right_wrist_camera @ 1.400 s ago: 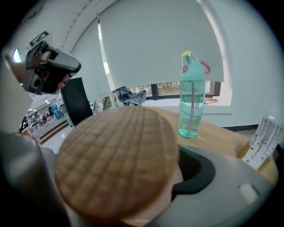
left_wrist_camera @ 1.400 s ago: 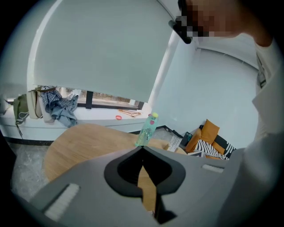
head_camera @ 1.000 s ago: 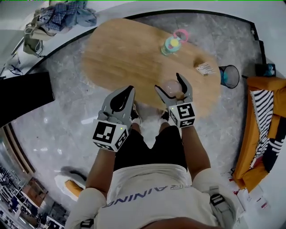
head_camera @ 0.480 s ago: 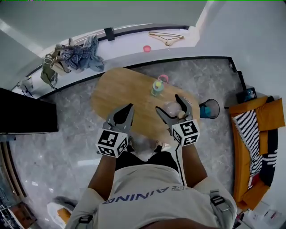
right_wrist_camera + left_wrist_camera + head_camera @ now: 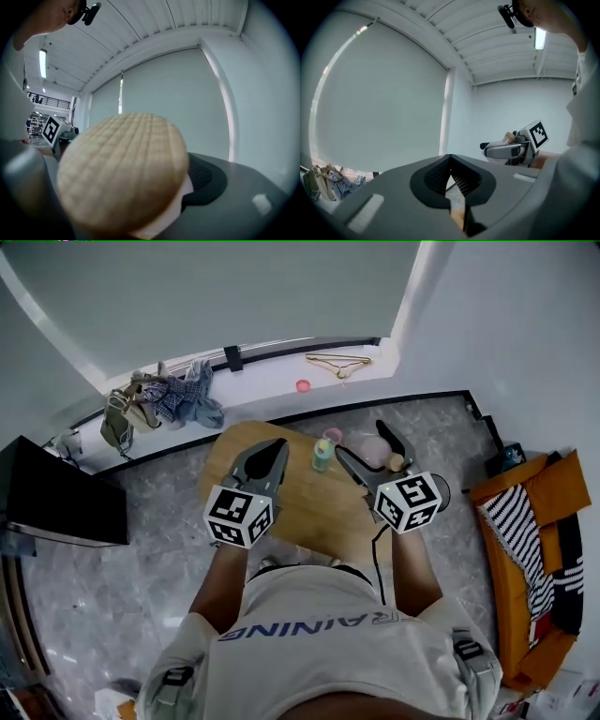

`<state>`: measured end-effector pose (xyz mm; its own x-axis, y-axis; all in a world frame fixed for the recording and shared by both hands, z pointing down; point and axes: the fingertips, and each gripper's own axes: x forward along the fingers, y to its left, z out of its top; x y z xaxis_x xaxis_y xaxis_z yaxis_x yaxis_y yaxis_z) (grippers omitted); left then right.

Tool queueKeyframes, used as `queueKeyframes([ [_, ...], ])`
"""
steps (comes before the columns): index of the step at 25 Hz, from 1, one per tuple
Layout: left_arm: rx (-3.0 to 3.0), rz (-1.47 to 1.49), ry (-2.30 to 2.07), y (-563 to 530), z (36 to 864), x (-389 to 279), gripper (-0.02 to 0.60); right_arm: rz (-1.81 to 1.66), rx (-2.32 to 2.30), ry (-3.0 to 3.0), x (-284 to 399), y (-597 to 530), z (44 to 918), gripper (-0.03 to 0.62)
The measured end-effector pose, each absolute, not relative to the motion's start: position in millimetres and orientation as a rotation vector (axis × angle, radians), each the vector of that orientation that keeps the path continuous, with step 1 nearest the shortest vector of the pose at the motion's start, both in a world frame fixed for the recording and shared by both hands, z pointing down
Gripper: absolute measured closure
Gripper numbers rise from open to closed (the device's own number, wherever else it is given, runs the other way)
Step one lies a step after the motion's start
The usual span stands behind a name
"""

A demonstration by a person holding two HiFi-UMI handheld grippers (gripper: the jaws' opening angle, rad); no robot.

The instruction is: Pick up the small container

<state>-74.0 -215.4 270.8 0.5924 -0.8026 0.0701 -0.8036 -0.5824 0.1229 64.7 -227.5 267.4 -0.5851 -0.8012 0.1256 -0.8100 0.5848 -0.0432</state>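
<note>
- Small container (image 5: 374,448): off the wooden table (image 5: 281,507), held well above the table's right end.
- Right gripper (image 5: 366,441) is clamped on it. Jaws stand wide, one pad on each side of the pinkish body, no gap seen in the right gripper view.
- Key relation: container sits right betw. the right jaws, so there's no reach left to make. Its long axis runs along the jaws, w/ the wooden lid (image 5: 123,169) end pointing back toward the gripper body and the base end out toward the jaw tips.
- Left gripper (image 5: 271,449) is closed on nothing, tips meeting. It hangs above the table's left part, well apart from the container. Right hand is nearer by far; the left plays no part.
- Contents: lid is on and the body looks cloudy pink. Can't tell what's inside, if anything.
- Other container: a bottle (image 5: 322,455) w/ a greenish cap and a pink ring by it stands upright at the table's far side, betw. the two grippers in the head view. Fill not readable.
- Judgement: pick-up looks done. Main risk is the round body, gripped side-on, slipping or rolling if the squeeze eases.
</note>
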Motion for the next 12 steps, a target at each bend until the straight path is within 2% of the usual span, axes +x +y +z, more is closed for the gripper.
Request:
queueKeyframes([
  [12, 2.709, -0.039, -1.368, -207, 249, -63, 0.578, 0.082, 1.401, -2.778, 80, -218, 229, 0.152],
])
